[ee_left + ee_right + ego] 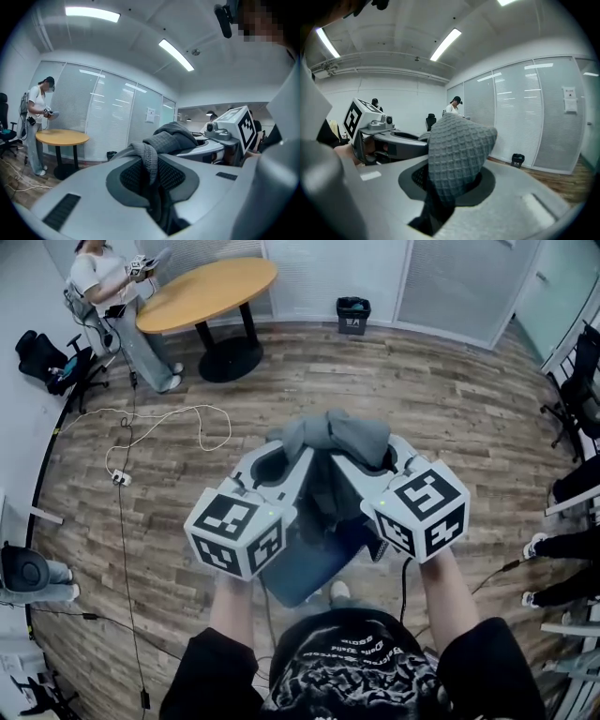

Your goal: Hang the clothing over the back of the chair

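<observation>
Together, the left gripper [279, 460] and right gripper [392, 460] clamped a soft grey waffle-knit garment [342, 437]. Limp and light, it likely needed two spread holds.

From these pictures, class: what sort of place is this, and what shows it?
Probably an office meeting room: round wooden table, glass partition walls with blinds, black office chair.

The head view looks steeply down, close over the left tool [281, 457] and right tool [389, 457], onto the floor [441, 409]. Each tool view looks nearly level along its own jaws; all share the clothing [336, 432].
</observation>
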`<move>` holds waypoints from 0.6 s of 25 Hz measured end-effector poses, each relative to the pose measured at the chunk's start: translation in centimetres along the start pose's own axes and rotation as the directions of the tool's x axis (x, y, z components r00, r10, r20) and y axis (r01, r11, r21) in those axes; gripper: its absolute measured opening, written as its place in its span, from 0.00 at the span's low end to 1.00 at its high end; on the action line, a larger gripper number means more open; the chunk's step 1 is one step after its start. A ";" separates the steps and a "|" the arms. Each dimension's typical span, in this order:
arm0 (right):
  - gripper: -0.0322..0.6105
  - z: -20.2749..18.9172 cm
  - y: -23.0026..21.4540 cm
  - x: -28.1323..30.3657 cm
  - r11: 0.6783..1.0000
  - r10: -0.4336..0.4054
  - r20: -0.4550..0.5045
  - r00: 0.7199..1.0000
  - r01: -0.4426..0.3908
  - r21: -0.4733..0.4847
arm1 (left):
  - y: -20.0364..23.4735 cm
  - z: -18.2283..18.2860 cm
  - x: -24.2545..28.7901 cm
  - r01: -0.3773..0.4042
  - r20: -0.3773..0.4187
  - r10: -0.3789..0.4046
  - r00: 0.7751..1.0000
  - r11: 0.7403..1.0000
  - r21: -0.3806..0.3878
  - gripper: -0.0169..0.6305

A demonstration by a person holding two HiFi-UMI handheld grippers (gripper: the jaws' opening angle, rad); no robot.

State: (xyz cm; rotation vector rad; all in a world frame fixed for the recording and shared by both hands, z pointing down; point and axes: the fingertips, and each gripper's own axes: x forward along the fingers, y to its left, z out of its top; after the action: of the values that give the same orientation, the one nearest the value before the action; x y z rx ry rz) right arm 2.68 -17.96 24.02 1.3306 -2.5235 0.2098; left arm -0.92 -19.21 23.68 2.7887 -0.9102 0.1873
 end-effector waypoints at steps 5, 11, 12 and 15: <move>0.18 1.8 -2.2 -1.3 0.998 -0.064 0.022 0.998 0.063 0.007 | -1.0 2.5 1.9 0.061 0.019 -0.061 0.998 0.998 0.004 0.11; 0.18 2.8 -5.3 -2.7 0.990 -0.138 0.046 0.989 0.137 0.034 | -2.3 4.2 4.9 0.117 0.020 -0.117 0.993 0.993 0.024 0.11; 0.18 2.9 -5.9 -2.8 0.989 -0.148 0.049 0.988 0.146 0.038 | -2.4 4.5 5.4 0.124 0.015 -0.124 0.992 0.992 0.031 0.11; 0.18 3.1 -7.3 -2.9 0.984 -0.169 0.047 0.984 0.166 0.056 | -2.4 5.0 6.9 0.139 -0.001 -0.140 0.990 0.989 0.046 0.11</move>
State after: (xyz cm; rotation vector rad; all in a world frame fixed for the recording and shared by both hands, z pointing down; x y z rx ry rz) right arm 9.73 -20.62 20.19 1.5793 -2.4461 0.2084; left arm 6.37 -22.40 19.70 2.8823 -0.7163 0.1852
